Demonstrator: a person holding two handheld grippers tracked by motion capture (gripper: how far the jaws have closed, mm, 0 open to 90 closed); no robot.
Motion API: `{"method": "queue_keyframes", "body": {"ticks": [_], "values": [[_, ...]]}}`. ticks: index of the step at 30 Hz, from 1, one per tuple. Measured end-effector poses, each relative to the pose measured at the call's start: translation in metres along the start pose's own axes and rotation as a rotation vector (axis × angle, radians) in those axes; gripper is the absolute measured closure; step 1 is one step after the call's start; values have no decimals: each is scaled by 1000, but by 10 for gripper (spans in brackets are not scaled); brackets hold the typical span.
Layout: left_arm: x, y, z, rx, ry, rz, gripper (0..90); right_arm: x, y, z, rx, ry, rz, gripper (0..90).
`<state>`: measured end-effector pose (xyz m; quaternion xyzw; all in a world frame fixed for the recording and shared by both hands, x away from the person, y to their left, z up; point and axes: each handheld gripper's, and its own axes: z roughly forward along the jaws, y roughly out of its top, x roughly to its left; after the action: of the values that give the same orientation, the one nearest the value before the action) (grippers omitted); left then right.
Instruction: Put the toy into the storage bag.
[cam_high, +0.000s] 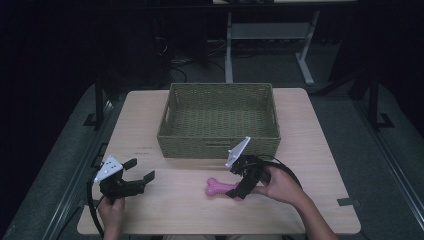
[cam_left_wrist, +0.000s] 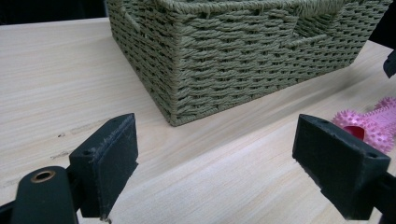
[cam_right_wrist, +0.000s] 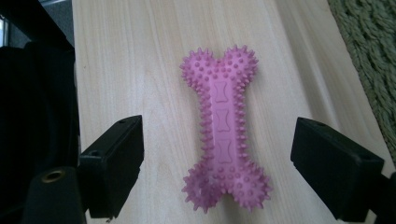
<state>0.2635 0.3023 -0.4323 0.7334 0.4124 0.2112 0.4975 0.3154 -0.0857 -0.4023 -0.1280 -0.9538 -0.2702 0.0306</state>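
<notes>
- The left hand (cam_high: 111, 210) comes in from the bottom edge at the near left of the worktop (cam_high: 165, 200), wrapped round the rear of the left gripper (cam_high: 141, 170), which lies low and about level, pointing right and slightly away.
- Its fingers (cam_left_wrist: 108, 163) stand wide apart with bare worktop between them; they hold nothing.
- Ahead of them in the left gripper view stands the near corner of the woven green basket (cam_left_wrist: 243, 56), which sits at the middle of the far half of the worktop.
- The pink spiked dog-bone toy (cam_high: 220, 187) lies flat on the worktop just in front of the basket, slightly right of centre, its long axis running left to right.
- The right gripper (cam_high: 234, 192) is angled down and to the left over the toy's right end, its grey plate tilted up toward the basket.
- The right gripper view shows its fingers (cam_right_wrist: 116, 163) spread wide on either side of the toy's shaft, clear of it on both sides; the toy is between them but not gripped.
- The right hand (cam_high: 280, 186) grips that gripper from behind, the forearm running down to the bottom right edge.
</notes>
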Motion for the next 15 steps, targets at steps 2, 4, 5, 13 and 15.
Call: {"method": "queue_keyframes", "body": {"ticks": [2, 4, 5, 13, 15], "values": [[1, 0, 0, 0, 1, 1, 137, -1, 3, 4, 17, 11, -3, 216], [1, 0, -1, -2, 1, 1, 137, -3, 5, 9, 35, 9, -2, 229], [0, 0, -1, -4, -1, 1, 136, -4, 5, 12, 44, 11, -2, 233], [1, 0, 0, -2, 0, -1, 137, -6, 10, 28, 110, 8, -16, 370], [0, 0, 0, -5, -4, -1, 137, -6, 10, 32, 124, 8, -17, 395]]}}
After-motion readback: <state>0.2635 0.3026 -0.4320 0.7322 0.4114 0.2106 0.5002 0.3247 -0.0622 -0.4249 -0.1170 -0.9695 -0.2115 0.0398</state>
